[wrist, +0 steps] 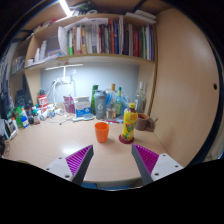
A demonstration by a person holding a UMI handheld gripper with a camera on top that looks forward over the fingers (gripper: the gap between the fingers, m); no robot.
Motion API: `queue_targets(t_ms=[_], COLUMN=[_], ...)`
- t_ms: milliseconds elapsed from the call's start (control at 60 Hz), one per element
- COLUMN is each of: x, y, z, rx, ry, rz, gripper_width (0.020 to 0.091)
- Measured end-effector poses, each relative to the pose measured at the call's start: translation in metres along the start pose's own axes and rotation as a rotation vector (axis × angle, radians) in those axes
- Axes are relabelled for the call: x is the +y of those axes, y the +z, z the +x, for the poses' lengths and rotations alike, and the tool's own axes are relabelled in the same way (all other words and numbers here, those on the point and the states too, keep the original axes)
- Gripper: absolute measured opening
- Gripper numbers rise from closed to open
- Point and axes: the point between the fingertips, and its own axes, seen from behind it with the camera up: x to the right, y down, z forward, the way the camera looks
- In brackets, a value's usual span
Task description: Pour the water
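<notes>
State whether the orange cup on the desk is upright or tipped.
Upright: the orange cup stands on its base on the desk, rim upward, beyond the open tool.

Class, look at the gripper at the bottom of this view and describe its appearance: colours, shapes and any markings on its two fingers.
The gripper has two fingers, each with a magenta-purple pad on its inner face. The pads are roughly triangular, tapering toward the tips, and show fine ridged lines. Behind each pad sits a pale, whitish finger body. No cables, labels or sleeves show.

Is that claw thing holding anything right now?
No, nothing is held. The gripper is open and empty; the orange cup and yellow bottle stand on the desk beyond its fingers.
</notes>
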Motion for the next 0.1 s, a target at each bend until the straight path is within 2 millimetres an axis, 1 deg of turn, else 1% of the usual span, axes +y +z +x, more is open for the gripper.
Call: queue_targets(t_ms=[33,50,100], x=[0.0,0.0,0.004], y=[-0.019,-0.022,-0.051], z=[-0.005,-0.003,-0.012], rx=[0.004,-0.002,-0.01], ry=[-0.005,-0.007,0.001], rz=[0.004,0.009,-0.002], gripper_width=[0.085,0.0847,0.0849])
